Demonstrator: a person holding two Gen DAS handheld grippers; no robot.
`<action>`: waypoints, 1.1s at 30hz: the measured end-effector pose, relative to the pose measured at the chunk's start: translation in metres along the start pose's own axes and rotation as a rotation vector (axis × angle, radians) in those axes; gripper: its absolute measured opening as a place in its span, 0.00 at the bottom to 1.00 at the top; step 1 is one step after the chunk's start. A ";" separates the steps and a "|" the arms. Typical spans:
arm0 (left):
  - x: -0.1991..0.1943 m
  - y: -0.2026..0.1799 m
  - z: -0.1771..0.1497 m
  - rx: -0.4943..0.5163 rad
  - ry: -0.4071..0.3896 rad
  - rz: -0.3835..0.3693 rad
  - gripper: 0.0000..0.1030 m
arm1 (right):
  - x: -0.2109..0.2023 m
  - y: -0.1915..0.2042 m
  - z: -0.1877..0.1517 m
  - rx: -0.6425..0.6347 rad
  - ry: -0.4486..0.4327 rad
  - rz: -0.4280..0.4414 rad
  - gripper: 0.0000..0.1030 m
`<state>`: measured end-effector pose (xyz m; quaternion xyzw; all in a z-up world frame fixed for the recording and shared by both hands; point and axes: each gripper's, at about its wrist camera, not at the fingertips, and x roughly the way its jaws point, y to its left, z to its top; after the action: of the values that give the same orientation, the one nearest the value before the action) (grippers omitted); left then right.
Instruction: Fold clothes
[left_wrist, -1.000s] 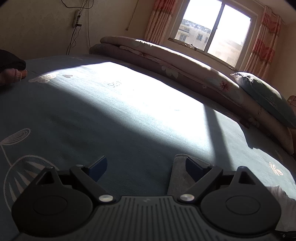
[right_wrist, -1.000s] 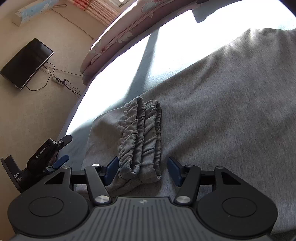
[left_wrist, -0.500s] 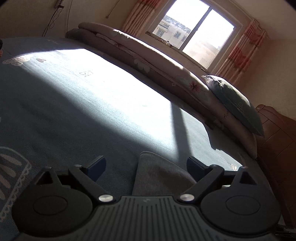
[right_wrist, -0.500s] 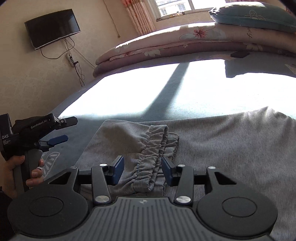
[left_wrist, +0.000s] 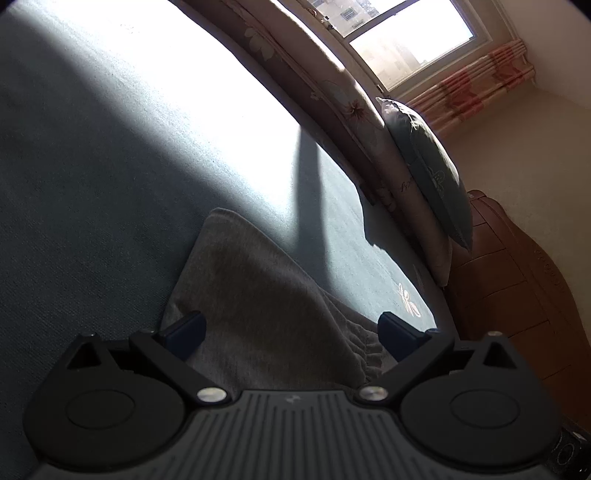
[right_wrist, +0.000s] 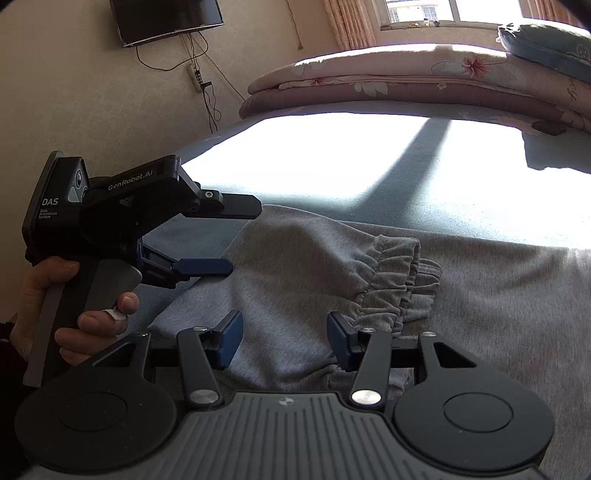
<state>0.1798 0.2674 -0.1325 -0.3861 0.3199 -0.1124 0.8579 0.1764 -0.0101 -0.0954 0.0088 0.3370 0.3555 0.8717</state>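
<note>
sunlit bed (right_wrist: 332, 155) bears grey trousers (right_wrist: 314, 266); left gripper (right_wrist: 236, 240) gapes level, right gripper (right_wrist: 284, 336) half-open, both empty.

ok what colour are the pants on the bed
Heather grey pants, with a gathered elastic cuff; the right wrist view shows them best.

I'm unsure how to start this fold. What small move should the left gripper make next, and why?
Probably ease the left gripper forward and close on the grey trousers at their near corner: its jaws stand wide open, nothing pinched, just short of the cloth edge. The right gripper has cloth between its pads.
</note>
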 end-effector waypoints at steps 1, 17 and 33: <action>-0.004 0.000 0.001 0.001 -0.015 -0.003 0.96 | 0.001 0.000 0.011 -0.020 -0.013 -0.003 0.54; -0.018 0.019 0.012 -0.074 -0.075 0.039 0.96 | 0.061 -0.055 0.060 0.205 0.067 0.040 0.30; -0.019 -0.020 0.009 0.310 -0.145 0.529 0.97 | 0.072 -0.011 0.046 -0.062 0.158 -0.020 0.39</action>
<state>0.1723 0.2678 -0.1048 -0.1613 0.3262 0.0950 0.9266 0.2478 0.0372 -0.1041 -0.0496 0.3937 0.3565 0.8458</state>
